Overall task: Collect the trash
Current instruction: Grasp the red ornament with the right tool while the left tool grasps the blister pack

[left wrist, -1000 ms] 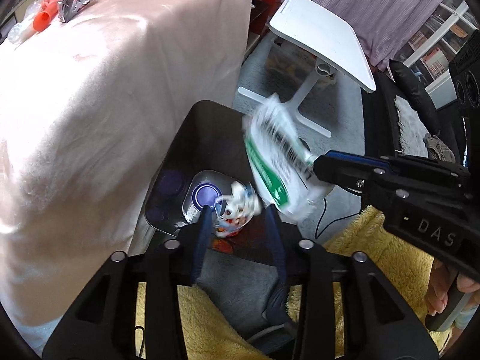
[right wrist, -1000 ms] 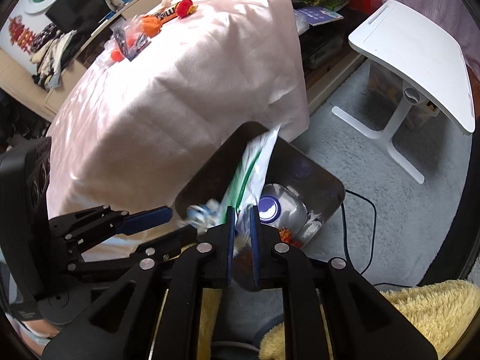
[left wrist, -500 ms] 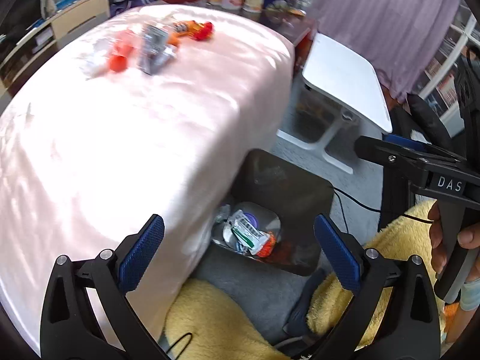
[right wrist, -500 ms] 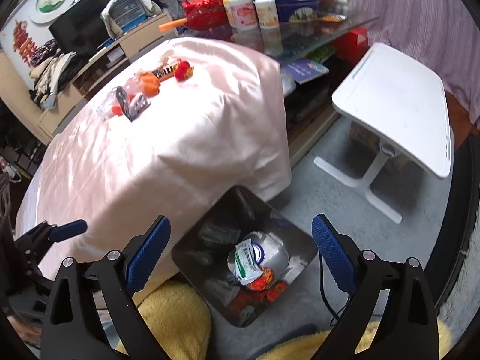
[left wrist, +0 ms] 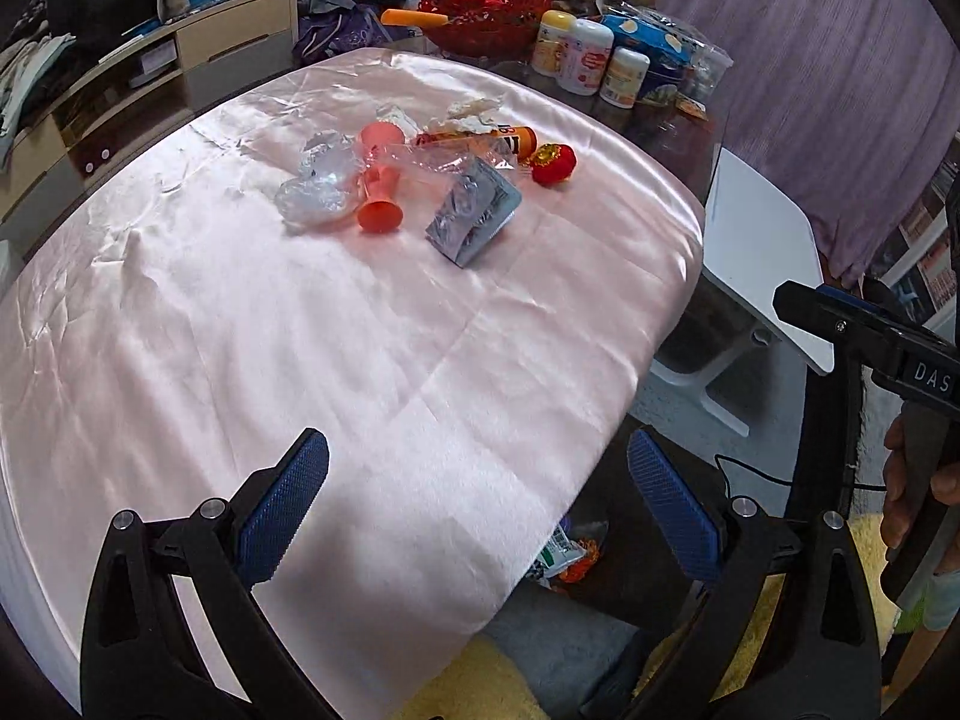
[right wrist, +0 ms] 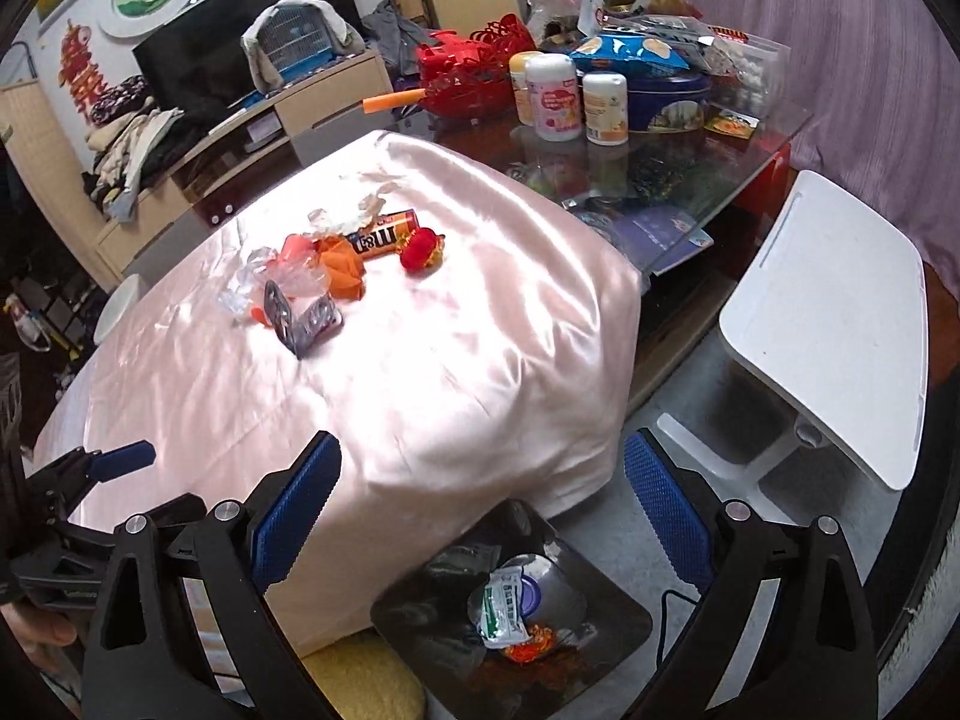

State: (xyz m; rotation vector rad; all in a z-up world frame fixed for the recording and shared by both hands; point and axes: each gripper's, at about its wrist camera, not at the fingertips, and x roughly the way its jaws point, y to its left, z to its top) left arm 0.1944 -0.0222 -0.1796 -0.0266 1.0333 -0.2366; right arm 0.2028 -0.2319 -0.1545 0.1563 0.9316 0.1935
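Right wrist view: my right tongs (right wrist: 483,480) are gaping wide, empty, above the bin (right wrist: 624,618) holding a green-white packet (right wrist: 503,606). My left tongs (left wrist: 477,492) are also standing apart, trash pile (left wrist: 414,180) lying well beyond on the table (left wrist: 300,330).

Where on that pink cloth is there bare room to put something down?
The near half of the pink satin tablecloth is bare, from the silver foil pouch to the front edge. The far end is crowded: orange plastic cup, clear wrappers, red ornament.

On the pink cloth (left wrist: 336,324) lie one red ornament (left wrist: 553,163), one candy tube (right wrist: 384,236), one orange cup (left wrist: 379,180), with three bottles (right wrist: 553,97) behind.
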